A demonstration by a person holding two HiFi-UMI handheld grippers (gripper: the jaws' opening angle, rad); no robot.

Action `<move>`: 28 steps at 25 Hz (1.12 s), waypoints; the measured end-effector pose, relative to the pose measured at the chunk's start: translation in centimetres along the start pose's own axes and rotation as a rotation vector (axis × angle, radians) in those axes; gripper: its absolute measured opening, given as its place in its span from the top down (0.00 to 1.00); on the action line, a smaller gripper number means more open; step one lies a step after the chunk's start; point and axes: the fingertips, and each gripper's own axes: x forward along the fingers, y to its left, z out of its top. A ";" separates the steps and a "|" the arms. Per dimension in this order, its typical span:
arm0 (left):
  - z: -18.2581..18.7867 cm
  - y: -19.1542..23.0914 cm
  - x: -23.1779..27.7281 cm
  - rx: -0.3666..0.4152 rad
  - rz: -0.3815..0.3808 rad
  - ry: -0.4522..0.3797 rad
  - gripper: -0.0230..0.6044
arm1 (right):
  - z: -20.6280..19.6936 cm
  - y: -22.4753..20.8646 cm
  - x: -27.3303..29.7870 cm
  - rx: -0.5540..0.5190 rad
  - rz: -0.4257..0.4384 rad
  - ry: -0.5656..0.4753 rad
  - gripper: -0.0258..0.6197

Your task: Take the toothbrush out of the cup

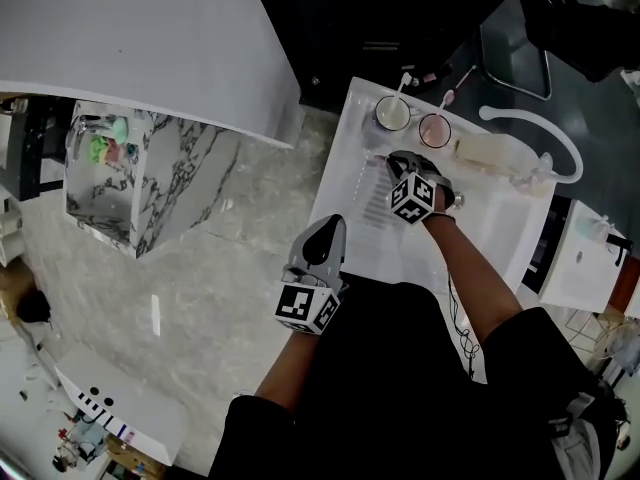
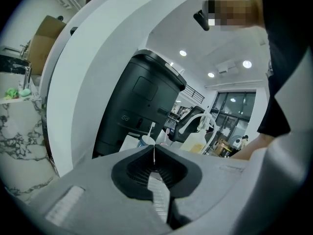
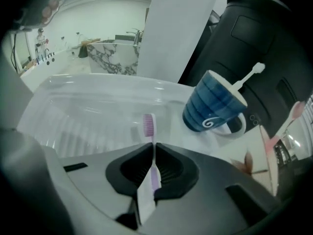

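White tray (image 3: 73, 116): blue cup (image 3: 212, 109) beside gripped toothbrush (image 3: 148, 125).

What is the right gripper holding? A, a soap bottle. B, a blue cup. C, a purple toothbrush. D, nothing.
C: the right gripper has its jaws shut on the purple toothbrush, whose head sticks out past them, while the blue cup stands apart.
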 end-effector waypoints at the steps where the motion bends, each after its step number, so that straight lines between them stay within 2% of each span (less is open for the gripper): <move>1: -0.1 0.0 0.4 -0.004 0.005 0.002 0.93 | -0.3 0.0 0.5 -0.004 0.002 0.009 0.93; 13: -1.8 -0.7 2.7 -0.010 -0.011 0.056 0.93 | -1.2 0.1 3.7 -0.043 0.033 0.047 0.92; 23: -1.5 0.2 2.2 -0.020 0.021 0.050 0.93 | -1.0 0.1 3.5 -0.056 0.041 0.026 0.92; 28: -1.7 0.2 1.5 -0.017 0.026 0.047 0.93 | -0.8 0.2 3.4 -0.066 0.035 0.020 0.89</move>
